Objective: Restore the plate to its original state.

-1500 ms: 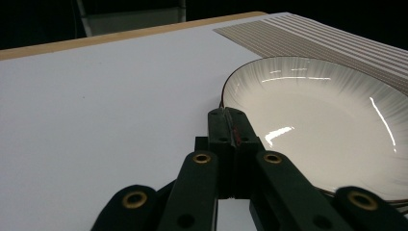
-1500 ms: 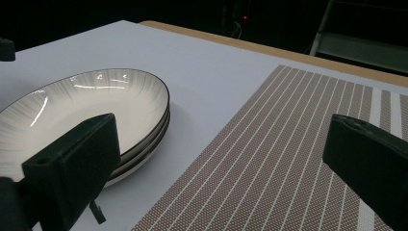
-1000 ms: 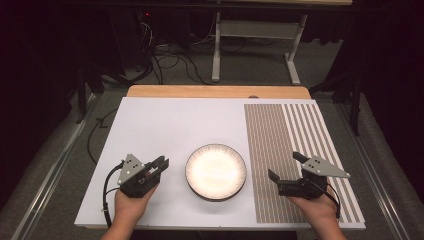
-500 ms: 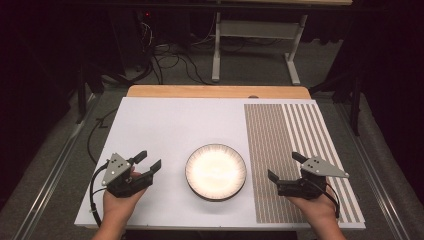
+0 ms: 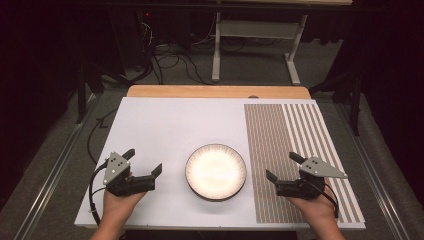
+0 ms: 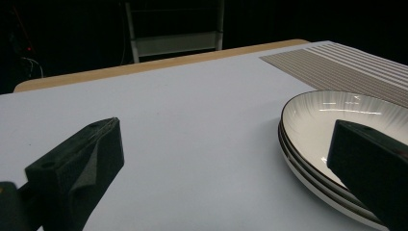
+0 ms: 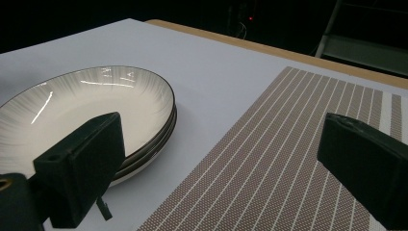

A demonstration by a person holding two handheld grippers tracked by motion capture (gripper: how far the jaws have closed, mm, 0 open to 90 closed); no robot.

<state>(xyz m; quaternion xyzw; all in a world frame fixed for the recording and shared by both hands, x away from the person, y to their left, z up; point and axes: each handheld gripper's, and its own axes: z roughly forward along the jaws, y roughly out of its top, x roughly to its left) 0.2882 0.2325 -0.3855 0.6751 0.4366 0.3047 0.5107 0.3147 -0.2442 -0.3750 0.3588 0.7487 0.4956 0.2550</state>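
Observation:
A stack of white plates with thin dark rims sits at the front middle of the white table. My left gripper hovers open a short way left of the stack, nothing between its jaws. In the left gripper view the plates lie ahead to the right, behind the right-hand jaw of this gripper. My right gripper is open over the striped placemat, right of the stack. In the right gripper view the plates lie at the left of the open gripper.
The brown striped placemat covers the right part of the table. A wooden strip runs along the far edge. Behind it stand a metal table frame and cables on the floor.
My left gripper has drawn back to the left, away from the plates, and its jaws have spread wider. The right gripper has hardly moved.

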